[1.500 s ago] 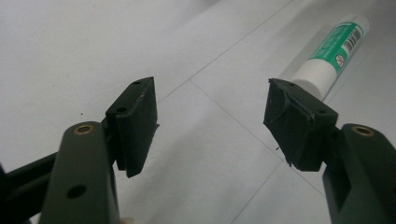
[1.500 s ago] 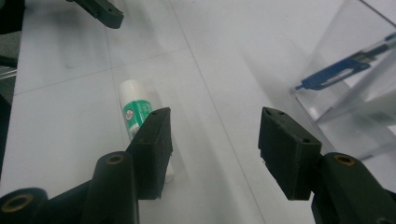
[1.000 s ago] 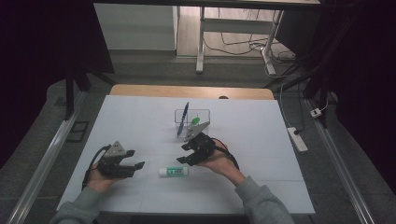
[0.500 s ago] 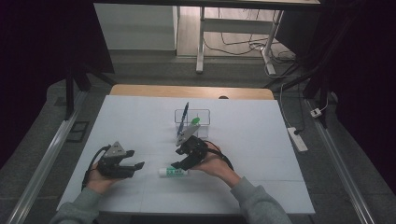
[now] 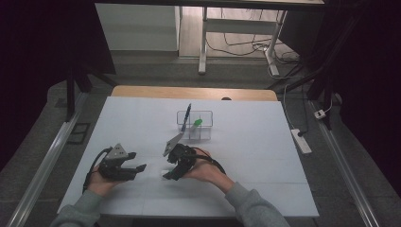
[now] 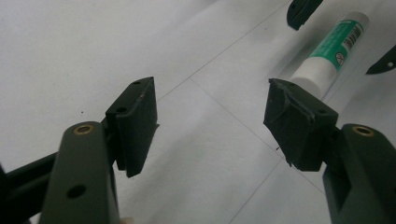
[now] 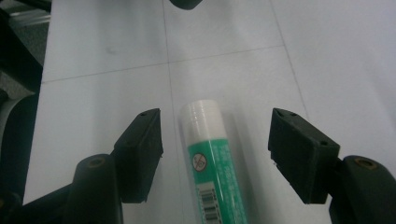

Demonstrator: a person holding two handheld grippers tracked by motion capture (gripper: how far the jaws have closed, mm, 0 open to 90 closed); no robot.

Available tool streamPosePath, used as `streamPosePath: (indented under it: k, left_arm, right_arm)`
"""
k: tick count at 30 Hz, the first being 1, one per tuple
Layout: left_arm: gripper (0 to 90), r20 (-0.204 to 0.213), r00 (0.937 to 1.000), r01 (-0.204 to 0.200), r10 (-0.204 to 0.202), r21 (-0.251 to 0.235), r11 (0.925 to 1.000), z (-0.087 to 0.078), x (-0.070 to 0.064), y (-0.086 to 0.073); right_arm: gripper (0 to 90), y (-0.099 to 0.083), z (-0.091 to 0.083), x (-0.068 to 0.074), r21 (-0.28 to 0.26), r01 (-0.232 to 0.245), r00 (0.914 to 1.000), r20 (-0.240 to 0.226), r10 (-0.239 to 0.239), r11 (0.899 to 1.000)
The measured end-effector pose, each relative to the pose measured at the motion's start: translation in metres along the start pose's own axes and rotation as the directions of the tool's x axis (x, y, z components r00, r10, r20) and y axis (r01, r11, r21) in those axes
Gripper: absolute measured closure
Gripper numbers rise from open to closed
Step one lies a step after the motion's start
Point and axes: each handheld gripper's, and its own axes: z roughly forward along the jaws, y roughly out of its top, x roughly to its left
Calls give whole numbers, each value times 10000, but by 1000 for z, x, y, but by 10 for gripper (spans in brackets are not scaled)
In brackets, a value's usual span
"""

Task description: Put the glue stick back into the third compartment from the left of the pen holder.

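A: Table top (image 5: pixel 265 142) — white, matt, smooth, paper-like sheet with thin ruled lines; a strip of bare wood (image 5: pixel 194 92) shows at the far edge.

B: Glue stick (image 7: pixel 212 161) — smooth plastic, slight sheen; white cap, green printed label with a barcode.

A: Right gripper (image 7: pixel 215 151) — black jaws, matt hard plastic; pads (image 7: pixel 299 149) look rubbery, dull, edges a little rough. Brass-coloured metal inserts at the pivots.

B: Left gripper (image 6: pixel 210 123) — same matt black; one pad (image 6: pixel 292 116) frayed along its edge.

A: Holder (image 5: pixel 195 124) past the grippers — clear, glossy plastic or glass, can't tell which.

B: Sleeves (image 5: pixel 255 208) — grey cloth, soft, matt.
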Motion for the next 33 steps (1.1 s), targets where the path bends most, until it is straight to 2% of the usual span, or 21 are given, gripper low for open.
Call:
streamPosePath:
  k: [9, 11, 14, 16, 18, 19, 22, 25, 26, 27, 33]
  left_arm:
    - [343, 2, 10000, -15, 15, -5, 10000, 0, 0, 0]
    - [343, -7, 10000, -61, 61, 34, 10000, 1, -1, 0]
    - [342, 11, 10000, -22, 22, -5, 10000, 0, -1, 0]
    - [342, 15, 10000, 2, -2, -16, 10000, -1, 0, 0]
    - [342, 10, 10000, -35, 35, -4, 10000, 0, 0, 0]
    - [342, 11, 10000, -49, 49, -3, 10000, 0, 0, 0]
    - [342, 8, 10000, -52, 52, -9, 10000, 0, 0, 0]
    - [342, 2, 10000, -24, 24, -19, 10000, -1, 0, 0]
    - [342, 1, 10000, -29, 29, -18, 10000, -1, 0, 0]
    - [342, 5, 10000, -50, 50, -15, 10000, -1, 0, 0]
    - [342, 4, 10000, -14, 14, -41, 10000, -1, 0, -1]
  right_arm:
    - [370, 5, 16, 3, 532, 185, 9998, -118, -179, 9984]
    - [390, 6, 19, 5, 669, 89, 9998, -168, -78, 9977]
    - [428, 8, 23, 7, 799, 287, 9995, -178, -274, 9964]
    - [460, 8, 24, 10, 1082, 216, 9997, -128, -204, 9939]
    - [508, 7, 26, 10, 1077, 473, 9989, -99, -465, 9931]
    - [528, 7, 26, 10, 1147, 462, 9989, -117, -452, 9923]
    - [605, 7, 26, 11, 1233, 687, 9974, 118, -707, 9900]
    - [629, 7, 25, 11, 1218, 786, 9967, 81, -802, 9894]
    - [636, 7, 25, 12, 1269, 838, 9960, 217, -872, 9884]
    - [639, 6, 24, 12, 1310, 713, 9971, 173, -742, 9888]
    - [642, 6, 22, 10, 1157, 716, 9970, 204, -744, 9907]
